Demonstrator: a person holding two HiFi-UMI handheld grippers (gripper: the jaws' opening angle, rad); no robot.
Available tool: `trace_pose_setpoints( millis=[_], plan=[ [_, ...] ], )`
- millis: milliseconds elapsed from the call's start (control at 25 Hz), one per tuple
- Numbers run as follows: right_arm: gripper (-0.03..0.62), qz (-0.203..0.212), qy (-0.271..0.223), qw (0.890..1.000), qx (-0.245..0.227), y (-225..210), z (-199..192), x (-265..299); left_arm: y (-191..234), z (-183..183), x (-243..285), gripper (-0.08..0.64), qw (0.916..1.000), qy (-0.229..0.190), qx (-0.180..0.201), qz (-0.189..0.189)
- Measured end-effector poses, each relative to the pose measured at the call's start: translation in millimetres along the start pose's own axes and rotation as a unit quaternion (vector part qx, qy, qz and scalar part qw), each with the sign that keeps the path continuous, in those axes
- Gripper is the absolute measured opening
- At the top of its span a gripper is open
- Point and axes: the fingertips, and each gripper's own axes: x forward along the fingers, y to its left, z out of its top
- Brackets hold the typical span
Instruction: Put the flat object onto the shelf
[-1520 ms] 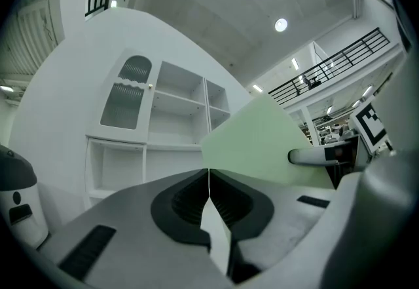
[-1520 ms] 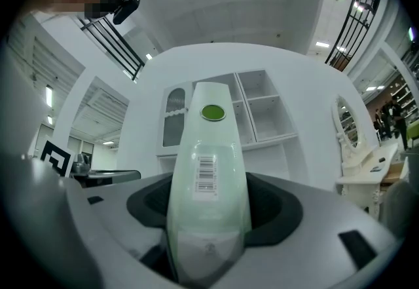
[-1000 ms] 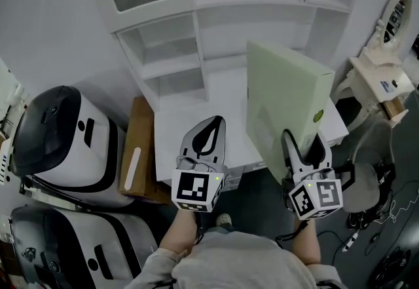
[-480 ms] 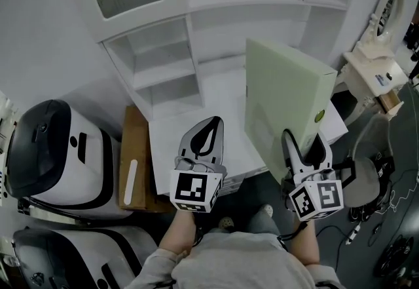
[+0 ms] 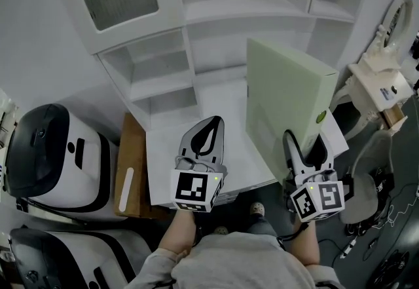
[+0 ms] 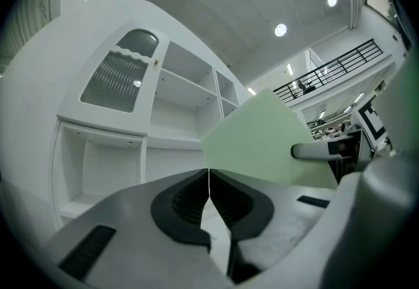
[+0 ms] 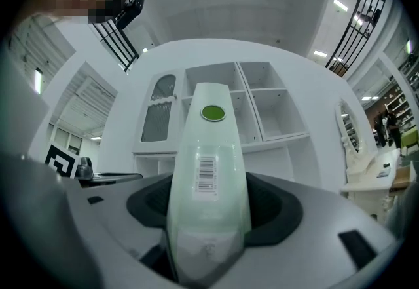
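Observation:
A flat pale green box [image 5: 285, 103] stands on edge in my right gripper [image 5: 308, 147], which is shut on its lower edge. In the right gripper view the box's narrow side [image 7: 208, 179] with a barcode label and a green dot fills the space between the jaws. My left gripper [image 5: 208, 130] is shut with nothing in it and hovers over the white low table [image 5: 163, 150]. The left gripper view shows its jaws together, with the green box [image 6: 262, 143] to the right. The white shelf unit [image 5: 216, 12] with open compartments stands ahead of both grippers.
A brown cardboard box [image 5: 127, 170] lies left of the white table. Two black-and-white machines [image 5: 55, 150] stand at the far left. A white dressing table with a mirror [image 5: 386, 78] is at the right, with a chair [image 5: 370, 183] below it.
The view has shifted: the shelf unit and table have slid down and leftwards in the picture. Both grippers keep their places and the green box stays in the right gripper.

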Motion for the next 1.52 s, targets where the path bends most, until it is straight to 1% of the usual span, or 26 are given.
trace_pose_setpoints(
  millis=[240,480,640,800,1000,1080,1120,1160,1280,1320,1360,1520],
  plan=[
    [0.291,0.029,-0.007,0.999,-0.014,-19.9,11.7,24.6,-2.2,5.3,27.7,0.015,0.9998,-0.007,0.002,0.019],
    [0.291,0.067,-0.008,0.996,-0.055,-30.8,24.1,46.1,1.6,6.5,44.2,0.015,0.9989,-0.010,0.005,0.046],
    [0.291,0.095,-0.007,0.989,-0.111,-31.7,37.0,56.0,2.0,7.9,50.0,0.015,0.9980,-0.013,0.008,0.061],
    [0.291,0.116,-0.014,0.975,-0.191,-30.8,57.7,64.6,1.1,7.7,53.6,0.015,0.9973,-0.014,0.007,0.072],
    [0.291,0.135,-0.035,0.950,-0.279,-26.4,85.2,74.6,0.4,7.5,56.1,0.015,0.9966,-0.015,0.008,0.080],
    [0.291,0.139,-0.045,0.938,-0.313,-23.2,94.6,79.3,1.5,8.0,56.1,0.015,0.9963,-0.015,0.007,0.084],
    [0.291,0.139,-0.048,0.931,-0.335,-22.0,98.0,81.3,1.7,8.0,56.0,0.015,0.9963,-0.015,0.006,0.085],
    [0.291,0.138,-0.047,0.921,-0.362,-21.1,100.3,83.1,1.7,7.7,55.8,0.015,0.9962,-0.014,0.004,0.085],
    [0.291,0.130,-0.022,0.878,-0.460,-20.1,101.4,87.3,2.2,6.0,54.1,0.015,0.9961,-0.011,0.003,0.087],
    [0.291,0.126,-0.020,0.867,-0.481,-19.0,103.1,88.5,2.3,5.7,53.5,0.015,0.9961,-0.010,0.003,0.087],
    [0.291,0.123,-0.023,0.858,-0.498,-17.2,105.6,89.7,2.5,5.5,52.9,0.015,0.9961,-0.009,0.003,0.088],
    [0.291,0.115,-0.043,0.829,-0.546,-7.0,115.1,93.4,4.3,6.5,49.6,0.014,0.9959,-0.010,0.006,0.089]
  ],
)
